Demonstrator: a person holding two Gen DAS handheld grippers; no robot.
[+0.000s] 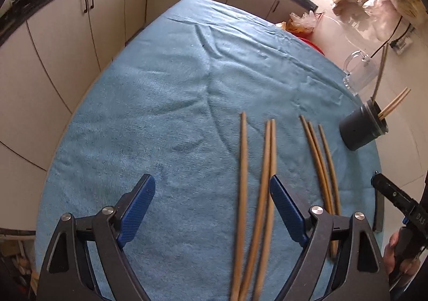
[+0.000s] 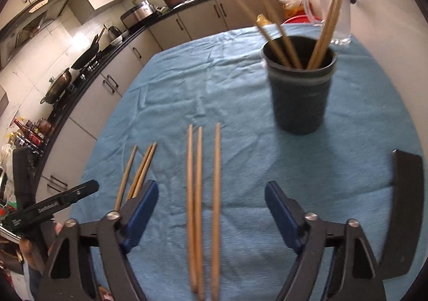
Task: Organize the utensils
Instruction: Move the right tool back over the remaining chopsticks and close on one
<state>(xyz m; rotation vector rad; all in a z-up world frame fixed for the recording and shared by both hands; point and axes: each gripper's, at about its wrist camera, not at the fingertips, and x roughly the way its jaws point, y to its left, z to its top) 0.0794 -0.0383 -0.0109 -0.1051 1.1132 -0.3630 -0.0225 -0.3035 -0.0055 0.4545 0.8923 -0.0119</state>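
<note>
in your left wrist view, the black body of the right gripper point(image 1: 401, 202) at the frame's right edge carries white letters that read "das", with the rest of the word cut off by the edge. in your right wrist view, the black body of the left gripper point(image 2: 57, 200) at the lower left bears a small white printed mark, too blurred for you to read. the bottles point(image 2: 29, 132) on the counter at the left edge show labels, but no lettering on them is legible to you.
</note>
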